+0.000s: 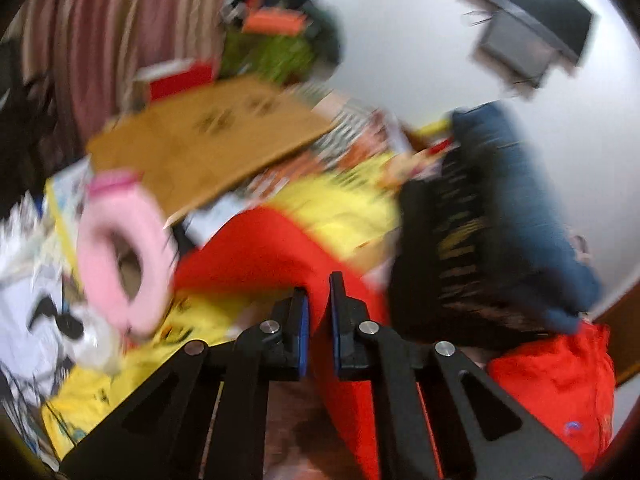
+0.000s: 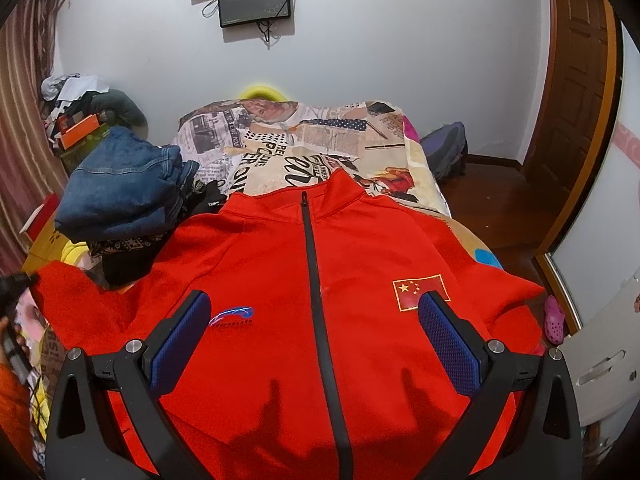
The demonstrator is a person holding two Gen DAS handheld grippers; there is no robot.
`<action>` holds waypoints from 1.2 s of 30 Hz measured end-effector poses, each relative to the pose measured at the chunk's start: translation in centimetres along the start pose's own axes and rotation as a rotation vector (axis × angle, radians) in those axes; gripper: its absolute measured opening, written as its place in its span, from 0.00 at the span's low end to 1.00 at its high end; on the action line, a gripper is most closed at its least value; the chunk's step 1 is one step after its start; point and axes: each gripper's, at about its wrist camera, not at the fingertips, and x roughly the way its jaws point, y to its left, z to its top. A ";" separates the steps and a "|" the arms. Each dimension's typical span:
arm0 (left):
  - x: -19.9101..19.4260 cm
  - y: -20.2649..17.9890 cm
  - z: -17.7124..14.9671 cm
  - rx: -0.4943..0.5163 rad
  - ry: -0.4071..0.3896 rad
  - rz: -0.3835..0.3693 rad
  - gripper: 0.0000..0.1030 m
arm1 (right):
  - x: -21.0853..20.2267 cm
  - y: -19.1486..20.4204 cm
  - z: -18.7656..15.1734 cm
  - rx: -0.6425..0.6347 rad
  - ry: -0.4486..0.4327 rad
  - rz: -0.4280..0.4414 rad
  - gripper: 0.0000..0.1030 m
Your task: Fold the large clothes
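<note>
A red zip jacket (image 2: 320,264) with a flag patch lies front up and spread flat on the bed. My right gripper (image 2: 316,316) is open and empty, hovering above the jacket's chest. My left gripper (image 1: 319,296) is shut on the jacket's red sleeve (image 1: 256,252), lifted at the jacket's left side; that view is motion-blurred. The left gripper also shows at the left edge of the right wrist view (image 2: 14,284), holding the sleeve end.
Folded jeans (image 2: 124,188) sit on a dark garment pile (image 2: 128,256) left of the jacket. A newspaper-print bedcover (image 2: 304,148) lies beyond the collar. A pink ring cushion (image 1: 120,252), cardboard sheet (image 1: 208,140) and yellow cloth (image 1: 344,208) lie left. A wooden door (image 2: 576,120) is right.
</note>
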 end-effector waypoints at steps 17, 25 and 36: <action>-13.4 -23.5 0.3 0.332 -0.198 -0.531 0.07 | -0.2 -2.7 -0.7 0.010 -0.022 0.032 1.00; -10.3 -33.9 -6.5 0.517 0.059 -0.641 0.07 | -0.2 -4.7 -1.6 0.026 -0.011 0.026 1.00; -6.3 -39.8 -19.5 0.765 0.449 -0.660 0.07 | 1.0 -7.5 -3.2 0.096 0.061 0.022 1.00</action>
